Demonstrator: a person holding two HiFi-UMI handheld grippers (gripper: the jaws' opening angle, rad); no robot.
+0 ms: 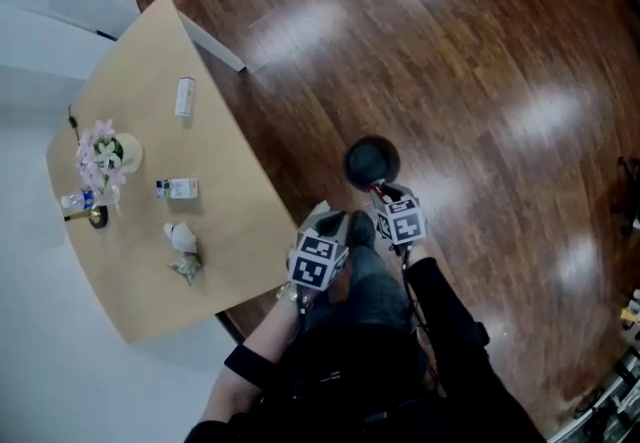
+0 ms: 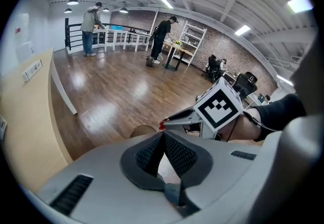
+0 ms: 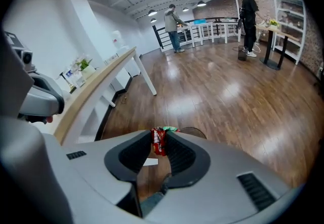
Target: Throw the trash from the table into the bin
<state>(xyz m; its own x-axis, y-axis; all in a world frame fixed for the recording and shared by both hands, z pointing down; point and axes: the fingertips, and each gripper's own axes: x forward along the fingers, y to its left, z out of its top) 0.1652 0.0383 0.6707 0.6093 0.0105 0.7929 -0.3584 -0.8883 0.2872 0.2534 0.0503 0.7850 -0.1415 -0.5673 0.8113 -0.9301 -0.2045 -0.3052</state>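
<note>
My right gripper (image 3: 159, 139) is shut on a red snack wrapper (image 3: 158, 143), with a bit of green at its top. In the head view this gripper (image 1: 381, 194) hangs just at the near rim of the round dark bin (image 1: 372, 161) on the floor; the bin's rim (image 3: 191, 130) peeks over the jaws. My left gripper (image 2: 163, 135) is shut, fingertips touching, with nothing between them. It (image 1: 326, 222) hangs beside the table's corner, left of the right gripper (image 2: 218, 107). On the beige table (image 1: 230, 221) lie a crumpled tissue (image 1: 181, 236) and a crinkled wrapper (image 1: 187, 269).
The table also carries a small box (image 1: 178, 189), a white tube (image 1: 184, 96), a pot of pink flowers (image 1: 104, 155) and a small bottle (image 1: 79, 199). My own legs and shoe (image 1: 361, 228) are under the grippers. Two people (image 3: 174, 28) stand far off across the wooden floor.
</note>
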